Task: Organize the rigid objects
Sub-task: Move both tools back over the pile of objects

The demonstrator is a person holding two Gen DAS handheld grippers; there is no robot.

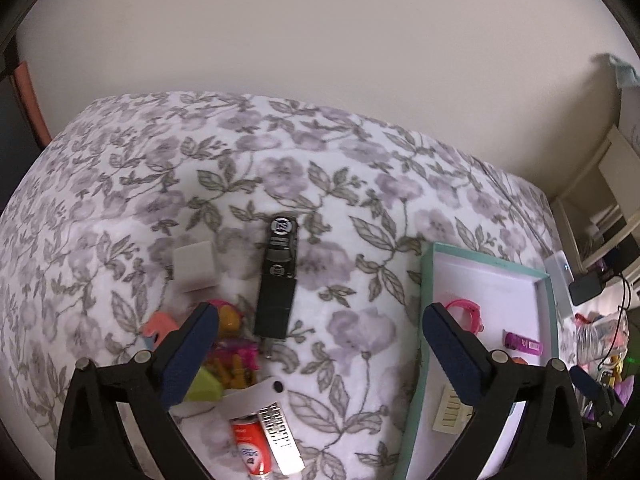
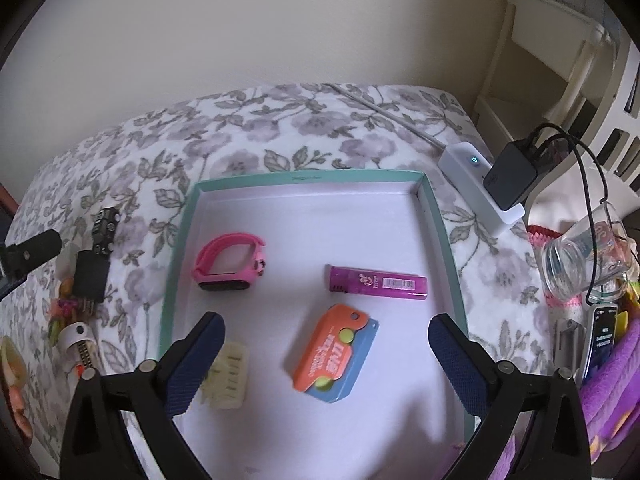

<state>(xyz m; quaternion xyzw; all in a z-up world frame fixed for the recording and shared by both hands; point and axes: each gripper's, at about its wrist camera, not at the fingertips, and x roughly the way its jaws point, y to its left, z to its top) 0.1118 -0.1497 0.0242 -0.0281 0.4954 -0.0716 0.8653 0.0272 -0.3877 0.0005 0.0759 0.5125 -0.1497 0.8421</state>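
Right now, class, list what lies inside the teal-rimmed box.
Inside the teal-rimmed box: a pink watch, a purple lighter, an orange-and-blue card and a cream card, partly covered by the right gripper.

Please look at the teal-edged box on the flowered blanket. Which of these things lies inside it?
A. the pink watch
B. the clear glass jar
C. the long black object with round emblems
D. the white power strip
A: in the right wrist view the pink watch lies on the white floor of the teal-edged box, beside a purple lighter and an orange card.
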